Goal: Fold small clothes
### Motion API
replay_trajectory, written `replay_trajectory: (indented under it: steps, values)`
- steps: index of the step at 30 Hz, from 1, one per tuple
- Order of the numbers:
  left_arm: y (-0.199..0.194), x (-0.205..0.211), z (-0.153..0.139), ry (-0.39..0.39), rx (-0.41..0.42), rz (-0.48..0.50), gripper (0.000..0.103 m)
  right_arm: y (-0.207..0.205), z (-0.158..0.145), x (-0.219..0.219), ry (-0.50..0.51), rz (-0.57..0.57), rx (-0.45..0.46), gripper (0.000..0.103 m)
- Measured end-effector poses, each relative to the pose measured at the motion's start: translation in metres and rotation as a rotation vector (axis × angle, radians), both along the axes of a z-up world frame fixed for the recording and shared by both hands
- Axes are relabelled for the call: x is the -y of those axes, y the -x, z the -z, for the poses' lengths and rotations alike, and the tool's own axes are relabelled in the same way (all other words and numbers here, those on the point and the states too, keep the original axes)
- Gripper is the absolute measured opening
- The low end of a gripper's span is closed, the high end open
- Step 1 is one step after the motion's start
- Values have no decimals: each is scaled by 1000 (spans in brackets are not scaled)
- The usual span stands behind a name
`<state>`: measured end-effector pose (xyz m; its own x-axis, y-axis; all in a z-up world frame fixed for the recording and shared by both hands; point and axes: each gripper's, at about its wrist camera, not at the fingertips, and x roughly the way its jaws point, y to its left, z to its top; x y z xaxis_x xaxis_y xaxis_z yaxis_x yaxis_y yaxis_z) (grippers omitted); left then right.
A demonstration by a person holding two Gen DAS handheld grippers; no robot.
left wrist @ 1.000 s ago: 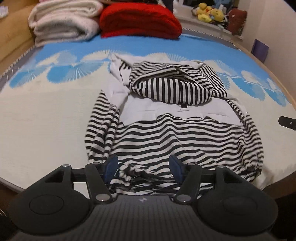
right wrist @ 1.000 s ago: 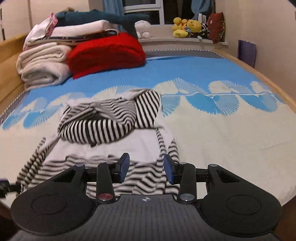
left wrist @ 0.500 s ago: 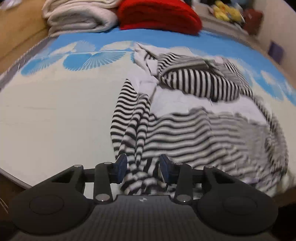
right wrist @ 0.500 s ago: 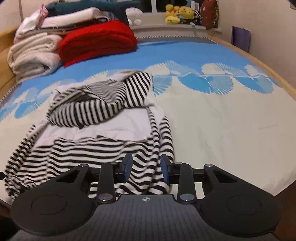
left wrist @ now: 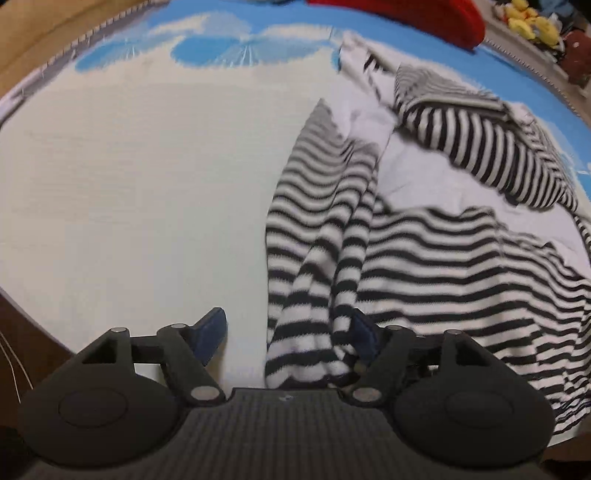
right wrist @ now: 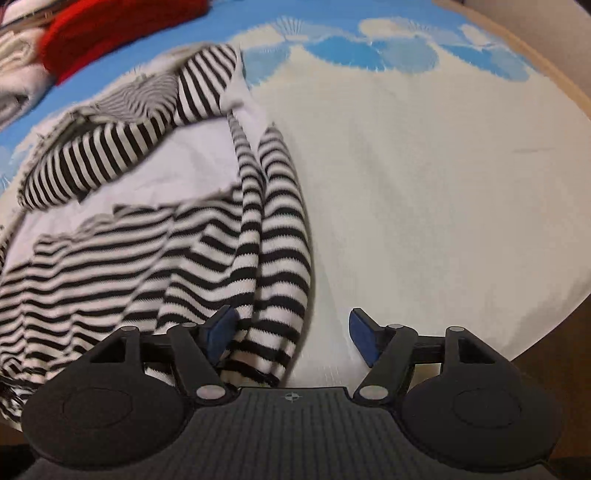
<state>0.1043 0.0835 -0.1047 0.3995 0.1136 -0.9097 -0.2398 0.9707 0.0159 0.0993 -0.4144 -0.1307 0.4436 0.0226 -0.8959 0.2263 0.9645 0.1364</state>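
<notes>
Left wrist view: the left hand-held gripper [left wrist: 288, 334] has its blue-padded fingers apart over the bed [left wrist: 129, 192]. The black-and-white striped knit hoodie [left wrist: 424, 236] lies ahead and to its right, one sleeve [left wrist: 310, 266] running down between the fingers, against the right pad.

Right wrist view: the right hand-held gripper [right wrist: 291, 332] is likewise spread wide. The hoodie [right wrist: 122, 236] spreads ahead to its left, its other sleeve [right wrist: 275, 258] ending between the fingers, nearer the left pad.

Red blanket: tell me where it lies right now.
The red blanket lies at the far end of the bed, top left in the right wrist view, beyond the striped hoodie and beside the folded white blankets.
</notes>
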Motion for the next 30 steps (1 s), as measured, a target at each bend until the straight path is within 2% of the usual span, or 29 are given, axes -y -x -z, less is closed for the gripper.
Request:
replay_trajectory:
  steps: [3,5,7,8,10,11,12,13,14,15,17,19,20,21,24,30]
  values:
    - [1,3,5,-6,-14,16,70,-2,6,-5,13,-12,-15,69]
    - [2,5,3,2,-7,46,53,-1,7,-8,20,-24,-11,68]
    - [3,9,1,8,0,76,41,0,6,-10,22,-42,-2,62]
    - [2,12,0,8,3,86,36,1,6,-10,11,-52,2,54]
    - [2,15,-1,4,8,98,35,2,3,-10,-12,-68,16,36]
    - [1,17,-2,7,9,95,35,3,1,-10,-17,-76,24,24]
    - [1,16,-2,14,11,87,35,4,-1,-10,-19,-82,35,17]
    - [1,14,-4,22,12,71,39,5,-3,-10,-22,-84,45,16]
    - [0,10,-4,29,14,51,48,6,-5,-9,-29,-80,52,16]
    - [1,6,-6,30,20,23,53,7,-6,-6,-41,-70,57,16]
    - [1,-2,-8,45,33,-25,57,8,-11,3,-72,-28,81,18]
    - [2,-9,-9,85,36,-58,57,11,-18,11,-72,22,112,34]
    - [1,-10,-9,98,33,-66,58,12,-20,15,-68,47,124,49]
    - [1,-11,-8,102,30,-70,59,13,-21,18,-70,71,132,59]
    - [-1,-10,-5,103,13,-76,62,13,-16,24,-89,94,104,67]
    - [2,-12,1,125,-5,-102,63,9,0,17,-108,53,32,68]
